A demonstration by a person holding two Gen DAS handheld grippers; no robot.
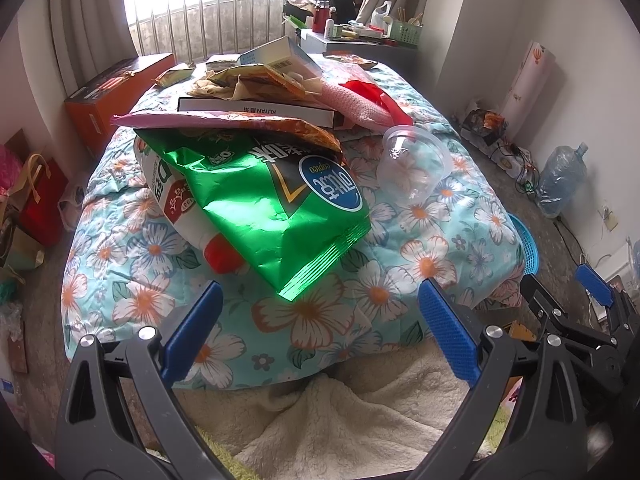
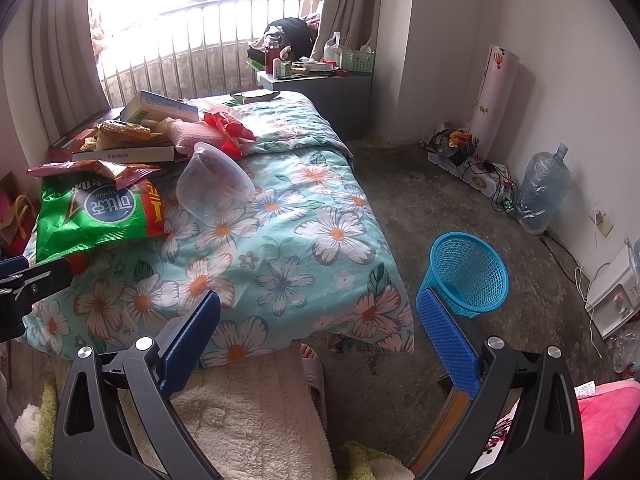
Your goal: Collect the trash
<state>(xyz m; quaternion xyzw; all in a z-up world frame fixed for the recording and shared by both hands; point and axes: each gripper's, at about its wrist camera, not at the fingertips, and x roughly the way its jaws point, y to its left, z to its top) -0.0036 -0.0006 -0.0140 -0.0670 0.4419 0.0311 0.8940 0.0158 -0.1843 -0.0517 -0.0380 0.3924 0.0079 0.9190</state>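
Across the bed lies the floral quilt (image 1: 420,248), my landmark for every position below. Upon the quilt, toward its window end, sits a heap of trash: a flat white box (image 1: 256,110) printed "KUYAN" carries crumpled wrappers (image 1: 248,82) and a tilted carton (image 1: 276,54). Against the near side of that heap rests the green snack bag (image 1: 276,208), overlapping a white bottle with a red cap (image 1: 180,204) that lies on the quilt beneath it. Beside the bag, on the quilt toward the wall side, a clear plastic cup (image 1: 416,160) lies tipped on its side. Off the quilt, on the floor near its wall-side corner, stands the blue mesh wastebasket (image 2: 468,272), upright and apart from the bedding. I hold the left gripper (image 1: 320,328) over the quilt's near edge, just short of the green bag, fingers spread wide and holding nothing. My right gripper (image 2: 320,336) hangs at the quilt's near corner, likewise spread and unloaded, its outer finger (image 2: 448,336) overlapping the basket in view.
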